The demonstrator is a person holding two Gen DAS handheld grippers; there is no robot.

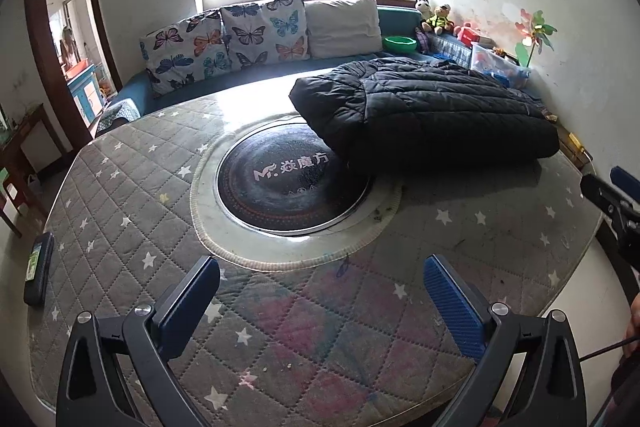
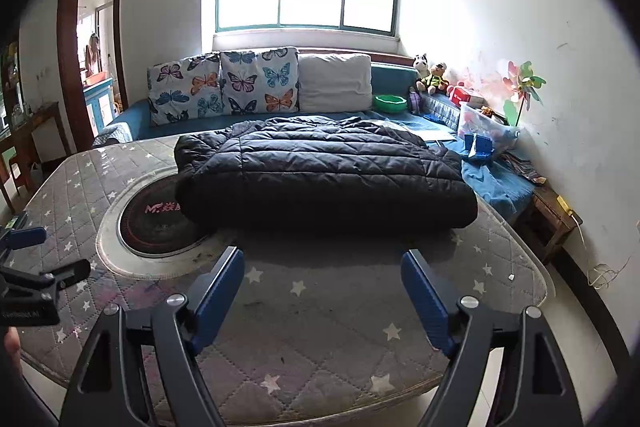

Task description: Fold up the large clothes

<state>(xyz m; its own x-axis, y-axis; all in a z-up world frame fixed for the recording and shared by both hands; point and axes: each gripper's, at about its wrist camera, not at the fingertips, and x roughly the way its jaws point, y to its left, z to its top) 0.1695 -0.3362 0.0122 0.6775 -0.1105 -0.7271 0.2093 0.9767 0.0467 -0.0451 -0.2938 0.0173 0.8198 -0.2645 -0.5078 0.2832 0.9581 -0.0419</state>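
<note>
At the far left edge of the bench (image 1: 120,195), one dark phone (image 1: 39,269) lay flat on the grey star-quilted cover. Right of it, one round black heater plate (image 1: 280,183) with white lettering sat sunk in the middle of the bench, ringed by a pale border. One black puffer jacket (image 1: 424,115) lay folded into a thick bundle on the far right part of the bench, its near left corner overlapping the plate's rim.

Behind the bench ran one blue sofa (image 2: 400,75) beneath the window. Counted left to right, it carried two butterfly cushions (image 2: 224,83), one plain white cushion (image 2: 334,81), one green bowl (image 2: 390,103), two soft toys (image 2: 428,69) and one clear storage box (image 2: 484,121). One paper pinwheel (image 2: 524,83) stood by the right wall.

The left hand-held gripper (image 1: 320,303) hovered low above the near edge of the bench, aimed toward the plate, its two blue-padded fingers spread wide and holding nothing. The right hand-held gripper (image 2: 322,297) hovered to its right at about the same height, aimed at the near side of the jacket, its fingers likewise spread apart and empty. Both stayed clear of the jacket, with bare quilt between.
</note>
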